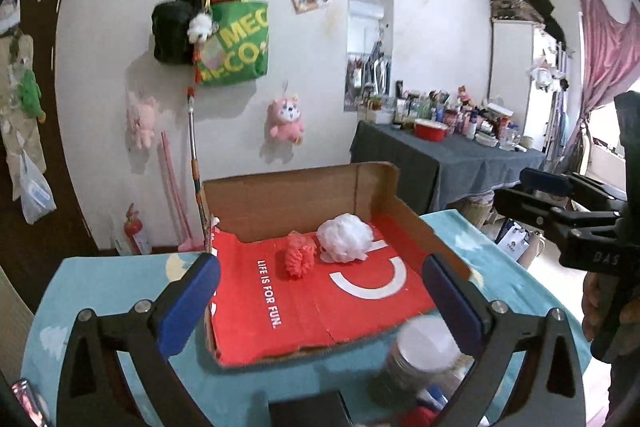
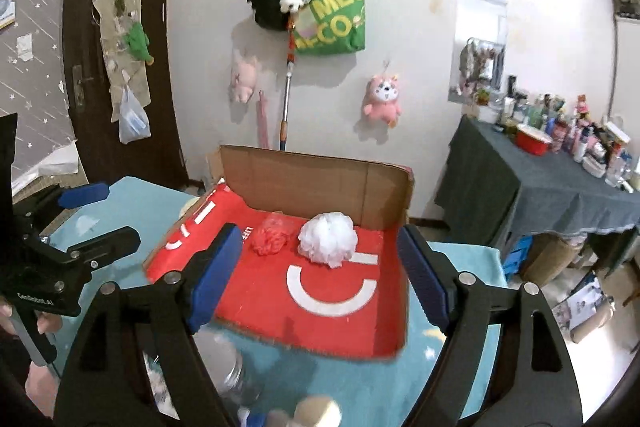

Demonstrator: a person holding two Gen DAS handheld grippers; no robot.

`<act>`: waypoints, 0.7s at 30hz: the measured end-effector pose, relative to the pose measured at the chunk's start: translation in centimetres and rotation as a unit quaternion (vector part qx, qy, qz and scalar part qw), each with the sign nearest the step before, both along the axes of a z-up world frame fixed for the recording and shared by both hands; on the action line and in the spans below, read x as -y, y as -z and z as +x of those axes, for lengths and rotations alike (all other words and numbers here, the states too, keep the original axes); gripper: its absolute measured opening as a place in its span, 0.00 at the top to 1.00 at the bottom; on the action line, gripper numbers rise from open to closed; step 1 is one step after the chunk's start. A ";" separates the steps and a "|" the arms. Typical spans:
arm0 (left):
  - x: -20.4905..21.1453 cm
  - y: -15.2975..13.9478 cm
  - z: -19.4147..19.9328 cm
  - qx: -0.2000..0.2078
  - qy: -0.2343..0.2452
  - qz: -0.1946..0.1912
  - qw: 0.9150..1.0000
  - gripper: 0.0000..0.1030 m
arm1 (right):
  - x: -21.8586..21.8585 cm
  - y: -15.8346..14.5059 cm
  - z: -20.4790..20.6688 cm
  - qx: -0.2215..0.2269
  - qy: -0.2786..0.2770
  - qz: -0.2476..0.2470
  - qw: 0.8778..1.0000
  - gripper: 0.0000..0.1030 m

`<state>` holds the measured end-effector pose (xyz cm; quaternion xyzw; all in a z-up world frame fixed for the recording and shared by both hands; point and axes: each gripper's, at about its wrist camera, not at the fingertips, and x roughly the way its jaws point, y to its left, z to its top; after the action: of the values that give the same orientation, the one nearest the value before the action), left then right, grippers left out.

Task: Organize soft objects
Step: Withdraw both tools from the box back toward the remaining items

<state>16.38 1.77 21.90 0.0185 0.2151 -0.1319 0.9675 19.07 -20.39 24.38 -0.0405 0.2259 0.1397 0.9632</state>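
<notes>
Over the teal table (image 1: 120,291), both claws gape wide, holding nothing.

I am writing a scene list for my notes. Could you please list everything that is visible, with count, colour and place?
box: 1, cardboard with red floor, on table
puffs: 2, white and red, side by side in box
table: 1, teal cloth, under box
jar: 1, clear, blurred, table's near edge
tote: 1, green, on wall
plush toys: 2 pink, on wall
side table: 1, grey cloth, cluttered, right
door: 1, dark, left
left gripper: black with blue pads, open, empty
right gripper: same, open, empty
</notes>
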 end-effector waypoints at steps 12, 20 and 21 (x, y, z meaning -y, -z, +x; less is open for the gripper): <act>0.5 1.9 -11.9 0.041 0.004 -0.047 0.998 0.00 | 0.4 1.8 -14.4 0.092 0.036 0.006 0.995 0.12; 2.0 7.3 -15.1 0.021 -0.008 -0.059 0.998 0.00 | 0.2 6.6 -19.5 0.102 0.073 -0.006 0.992 0.06; 2.1 7.7 -15.2 0.019 -0.011 -0.057 0.998 0.00 | 0.2 7.4 -19.7 0.096 0.076 -0.007 0.992 0.06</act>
<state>1.16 -0.31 14.15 -0.0365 0.1886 -0.1329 0.9723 -0.61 -20.58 16.99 -0.0433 0.1358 0.0603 0.9879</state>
